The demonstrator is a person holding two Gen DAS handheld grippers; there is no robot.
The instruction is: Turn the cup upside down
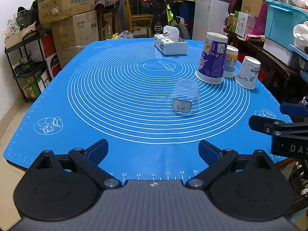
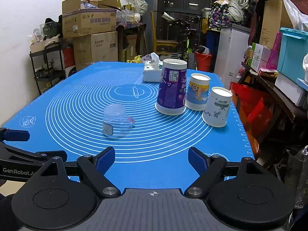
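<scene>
A clear plastic cup (image 1: 184, 96) with a grey label stands upside down on the blue mat (image 1: 115, 96); it also shows in the right wrist view (image 2: 116, 120). Behind it stand three paper cups, all upside down: a tall purple cup (image 1: 212, 58) (image 2: 171, 87), a blue-and-yellow cup (image 1: 230, 61) (image 2: 198, 91) and a white cup with ink drawings (image 1: 248, 72) (image 2: 217, 106). My left gripper (image 1: 153, 150) is open and empty near the mat's front edge. My right gripper (image 2: 151, 158) is open and empty, right of the left one.
A tissue box (image 1: 170, 43) sits at the far side of the mat. Cardboard boxes (image 1: 67, 2) and a black shelf (image 1: 25, 67) stand on the left. A cluttered table (image 1: 269, 53) with a teal bin runs along the right. A bicycle (image 1: 169, 13) stands behind.
</scene>
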